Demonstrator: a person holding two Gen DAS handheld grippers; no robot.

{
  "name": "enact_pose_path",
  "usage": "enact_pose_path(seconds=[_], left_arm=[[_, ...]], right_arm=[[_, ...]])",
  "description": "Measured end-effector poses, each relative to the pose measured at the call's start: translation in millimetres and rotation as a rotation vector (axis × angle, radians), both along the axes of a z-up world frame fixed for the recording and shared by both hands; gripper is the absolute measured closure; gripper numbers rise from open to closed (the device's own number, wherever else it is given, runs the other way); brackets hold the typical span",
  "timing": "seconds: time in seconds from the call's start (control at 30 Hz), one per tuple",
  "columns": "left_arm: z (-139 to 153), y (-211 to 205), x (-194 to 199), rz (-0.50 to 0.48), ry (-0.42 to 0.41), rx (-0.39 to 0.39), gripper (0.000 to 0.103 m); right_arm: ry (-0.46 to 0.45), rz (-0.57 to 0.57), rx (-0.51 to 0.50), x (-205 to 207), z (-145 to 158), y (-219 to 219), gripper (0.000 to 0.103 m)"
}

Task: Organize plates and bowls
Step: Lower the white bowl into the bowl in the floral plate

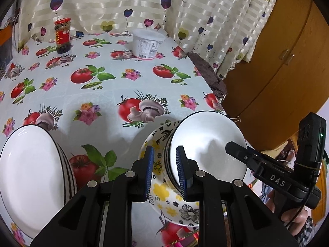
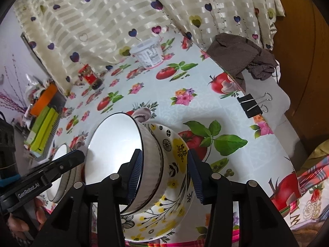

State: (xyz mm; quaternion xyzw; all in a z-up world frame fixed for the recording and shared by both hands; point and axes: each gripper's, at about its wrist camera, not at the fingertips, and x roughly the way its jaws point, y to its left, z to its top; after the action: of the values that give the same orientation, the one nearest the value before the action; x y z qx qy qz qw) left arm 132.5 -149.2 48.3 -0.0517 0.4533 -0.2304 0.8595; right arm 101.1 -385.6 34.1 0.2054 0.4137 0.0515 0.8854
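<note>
A white bowl (image 1: pixel 205 144) with a striped outside leans tilted inside a flowered bowl (image 1: pixel 164 197) near the table's front edge. My left gripper (image 1: pixel 165 168) is shut on the white bowl's left rim, one pad inside and one outside. My right gripper (image 2: pixel 165 173) stands open. It straddles the white bowl's (image 2: pixel 115 144) right wall and the flowered bowl's (image 2: pixel 176 158) rim, and neither pad clearly presses. A second white striped bowl (image 1: pixel 26 175) sits further left, apart from both grippers.
At the back of the table stand a red-lidded jar (image 1: pixel 62 36) and a white tub (image 1: pixel 148 43). A brown cloth (image 2: pixel 240 57) and a binder clip (image 2: pixel 253 105) mark the right table edge. A wooden cabinet (image 1: pixel 277 72) stands beyond it. Boxes (image 2: pixel 43 123) lie far left.
</note>
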Motion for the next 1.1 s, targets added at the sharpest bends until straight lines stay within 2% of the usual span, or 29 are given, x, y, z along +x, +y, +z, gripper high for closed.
enact_pose_path(seconds=[0.17,0.33,0.5,0.6,0.73,1.1], left_arm=[[-3.3,9.9,-3.7,0.011,0.007,-0.019,0.080],[-7.7,18.9,-13.7,0.023,0.009,-0.032,0.080],[-13.7,24.1,-24.8,0.032,0.001,-0.024,0.080],[-21.4,22.7,-27.7,0.033,0.022,-0.027,0.080],[-29.9,17.6,-30.9,0.021,0.042,-0.018,0.080],[-39.3,16.1,-30.6,0.044,0.053,-0.009,0.079]], right_arm=[[-0.078,-0.011,0.025,-19.9,10.1,-8.8,0.058],[-0.099,-0.018,0.032,-34.4,11.8,-15.0,0.057],[-0.134,-0.074,0.020,-54.0,14.0,-23.7,0.057],[-0.087,-0.078,-0.025,-54.4,5.9,-26.2,0.057],[-0.042,-0.065,-0.019,-53.5,-8.4,-27.5,0.057],[0.012,-0.010,-0.067,-35.1,-26.2,-14.6,0.057]])
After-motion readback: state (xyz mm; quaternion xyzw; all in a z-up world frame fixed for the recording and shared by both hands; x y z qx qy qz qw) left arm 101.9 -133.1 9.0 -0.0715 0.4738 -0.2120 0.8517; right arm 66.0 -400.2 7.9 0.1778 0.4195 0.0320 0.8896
